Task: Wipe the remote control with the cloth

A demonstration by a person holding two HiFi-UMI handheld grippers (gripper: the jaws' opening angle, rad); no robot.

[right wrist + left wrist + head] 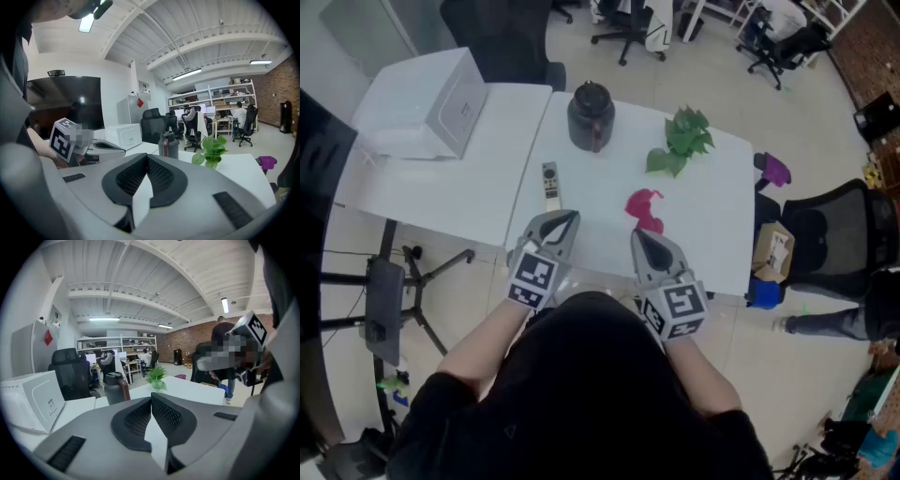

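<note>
Remote control (549, 184) lies on a white table (712, 211) in an open office with rolling chairs (623, 30), just ahead and slightly left of the left gripper (570, 218), pink cloth (645, 208) just beyond the right gripper (638, 235), both jaws closed and empty.

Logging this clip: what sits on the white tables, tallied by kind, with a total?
Remote control: 1
Pink cloth: 1
Dark jug: 1
Green plant: 1
White box: 1
Total: 5
</note>
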